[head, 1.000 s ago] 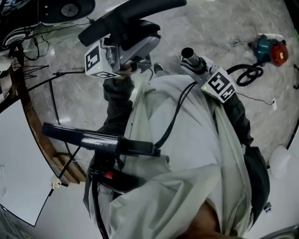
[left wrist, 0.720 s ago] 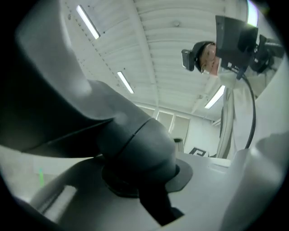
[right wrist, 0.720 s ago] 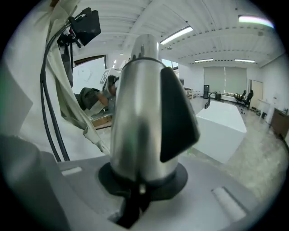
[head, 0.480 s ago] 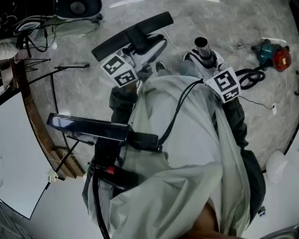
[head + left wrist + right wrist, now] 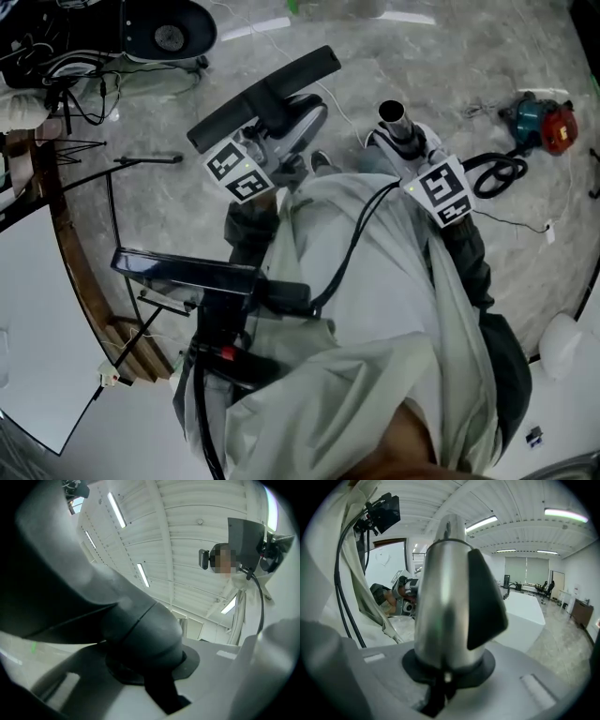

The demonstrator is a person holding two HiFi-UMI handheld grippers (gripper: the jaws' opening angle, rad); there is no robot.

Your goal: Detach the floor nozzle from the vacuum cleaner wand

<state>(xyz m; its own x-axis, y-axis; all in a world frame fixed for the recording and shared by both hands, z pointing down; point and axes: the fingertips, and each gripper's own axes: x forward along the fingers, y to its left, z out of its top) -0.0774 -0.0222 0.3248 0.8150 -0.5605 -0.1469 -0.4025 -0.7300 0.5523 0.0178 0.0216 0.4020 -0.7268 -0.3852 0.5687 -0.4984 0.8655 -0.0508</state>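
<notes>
The floor nozzle (image 5: 267, 89), a long black head on a grey body, hangs above the floor in the head view, apart from the wand. My left gripper (image 5: 286, 141) is shut on its dark rounded neck (image 5: 140, 639), which fills the left gripper view. The wand (image 5: 396, 120) is a silver tube with its open end bare. In the right gripper view the wand (image 5: 445, 611) stands upright with a black catch on its side, and my right gripper (image 5: 447, 667) is shut on it. In the head view the right gripper (image 5: 412, 155) sits to the right of the nozzle.
A teal and red power tool (image 5: 539, 105) and a coiled black cable (image 5: 497, 150) lie on the marble floor at right. A round black device (image 5: 169, 33) and a thin stand (image 5: 103, 159) are at upper left. A white table (image 5: 28, 309) edges the left.
My left gripper has sunk and tilted with the nozzle, its marker cube sliding down and right in the head view. The right gripper and wand shifted slightly.
</notes>
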